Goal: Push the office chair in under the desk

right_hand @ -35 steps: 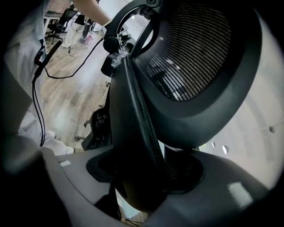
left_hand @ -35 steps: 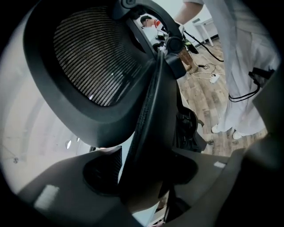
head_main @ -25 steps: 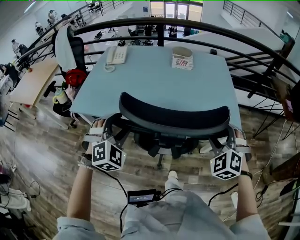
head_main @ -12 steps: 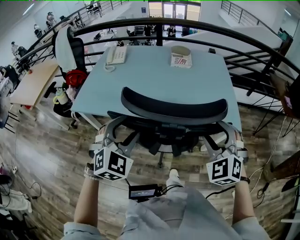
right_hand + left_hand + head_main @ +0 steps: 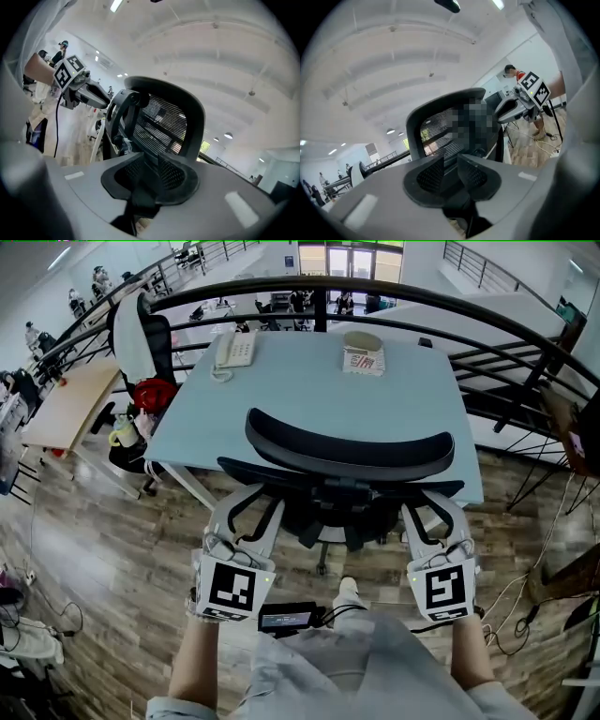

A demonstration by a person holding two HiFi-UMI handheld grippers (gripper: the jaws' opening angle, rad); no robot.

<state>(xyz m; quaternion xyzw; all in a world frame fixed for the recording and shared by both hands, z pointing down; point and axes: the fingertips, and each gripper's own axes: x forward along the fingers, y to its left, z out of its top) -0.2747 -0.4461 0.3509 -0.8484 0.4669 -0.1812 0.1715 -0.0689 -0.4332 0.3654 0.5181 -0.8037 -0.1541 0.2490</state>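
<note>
Head view: left gripper [image 5: 251, 512], right gripper [image 5: 436, 514] behind office chair [image 5: 347, 451], jaws just closing halfway (empty); desk [image 5: 300, 390], telephone [image 5: 232, 351] beyond.

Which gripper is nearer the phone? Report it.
Left. The left gripper is behind the chair on the same side as the phone; the right gripper is behind it on the far side. Each one's jaws have just been closing on nothing.

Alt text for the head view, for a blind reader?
An office chair sits pushed in at a pale blue desk holding a phone and a small box. Nearer the camera, the person's left claw and right claw point at it, both empty, their jaws having just closed partway.
</note>
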